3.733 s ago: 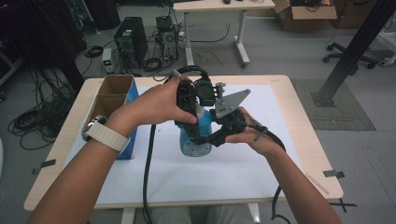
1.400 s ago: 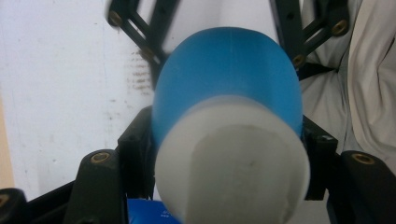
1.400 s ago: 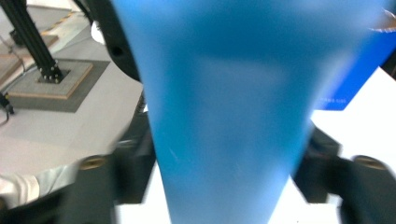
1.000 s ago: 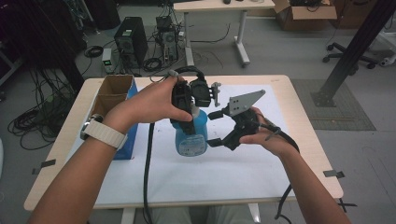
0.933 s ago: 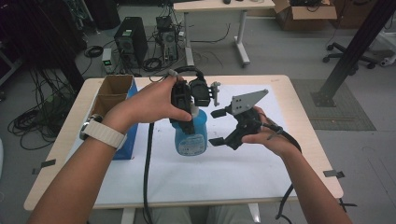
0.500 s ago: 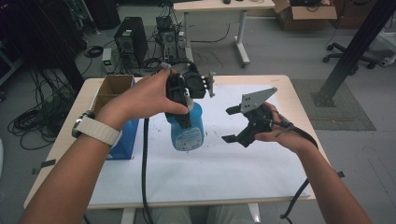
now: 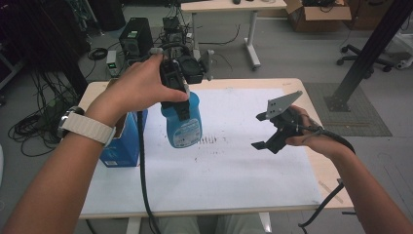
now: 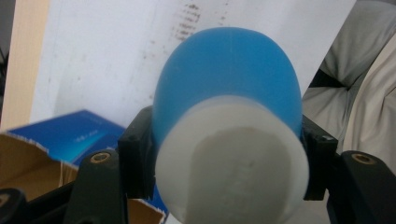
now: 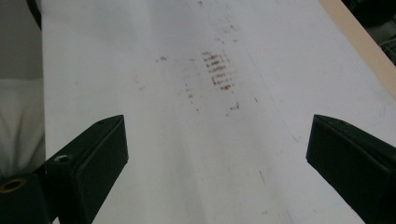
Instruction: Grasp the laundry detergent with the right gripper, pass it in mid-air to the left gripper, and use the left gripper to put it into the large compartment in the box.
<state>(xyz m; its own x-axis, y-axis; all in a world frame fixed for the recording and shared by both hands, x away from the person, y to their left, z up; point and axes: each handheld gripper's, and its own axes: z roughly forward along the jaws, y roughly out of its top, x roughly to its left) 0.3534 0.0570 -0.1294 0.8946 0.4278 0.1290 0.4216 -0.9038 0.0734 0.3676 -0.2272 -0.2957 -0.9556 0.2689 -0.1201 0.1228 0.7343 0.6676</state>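
A blue plastic bottle (image 7: 181, 127) with a white end (image 8: 231, 163) hangs in the air over the left half of the table. My left gripper (image 7: 178, 97) is shut on it, its black jaws pressing on both sides of the bottle near the white end. In the left gripper view the blue body (image 8: 229, 79) points away from the camera, down toward the table. My right gripper (image 7: 258, 131) is held above the right half of the table, well apart from the bottle. It is open, with nothing between its wide-set jaws in the right gripper view (image 9: 217, 149).
A white paper sheet (image 7: 234, 170) covers the wooden table, with reddish-brown smudges (image 9: 219, 70) near its middle. An open blue carton (image 7: 122, 144) stands at the left edge, beside the bottle. Beyond the table are a computer tower (image 7: 136, 36), cables, another desk and a black post.
The left gripper has lifted the bottle off the table, up and slightly left. The right gripper has drawn away from the bottle to the right and stands open.
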